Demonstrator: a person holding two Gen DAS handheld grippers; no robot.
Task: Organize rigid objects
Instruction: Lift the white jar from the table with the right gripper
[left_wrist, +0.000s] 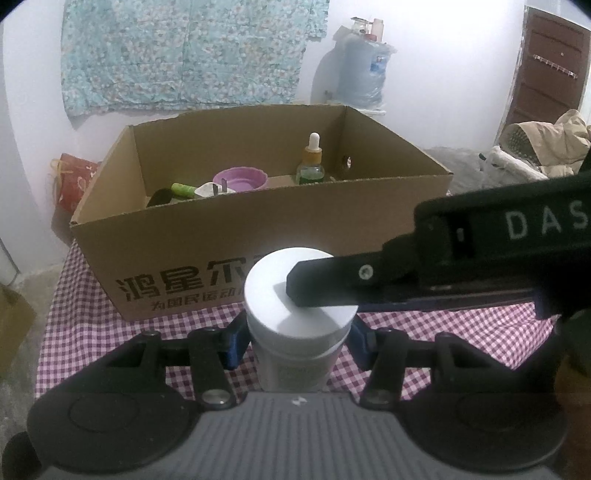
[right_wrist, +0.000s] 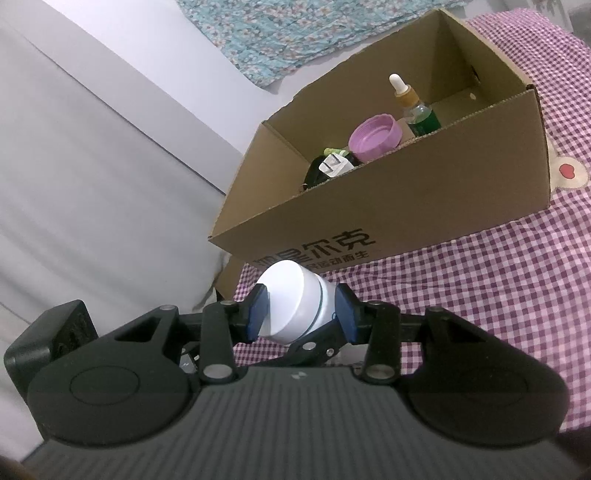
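The white jar (left_wrist: 299, 314) is hard and smooth, so it may slip. It looks light. Both grippers hold it above the cloth (left_wrist: 461, 332), in front of the box (left_wrist: 258, 236). The left gripper (left_wrist: 299, 343) clamps its body. The right gripper (right_wrist: 301, 310) clamps near its lid. In the box are a dropper bottle (left_wrist: 311, 162), a purple lid (left_wrist: 240, 179) and some small things.

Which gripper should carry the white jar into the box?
Probably left: the left gripper clamps the white jar upright, cardboard box straight ahead. The right gripper reaches across the lid sideways.
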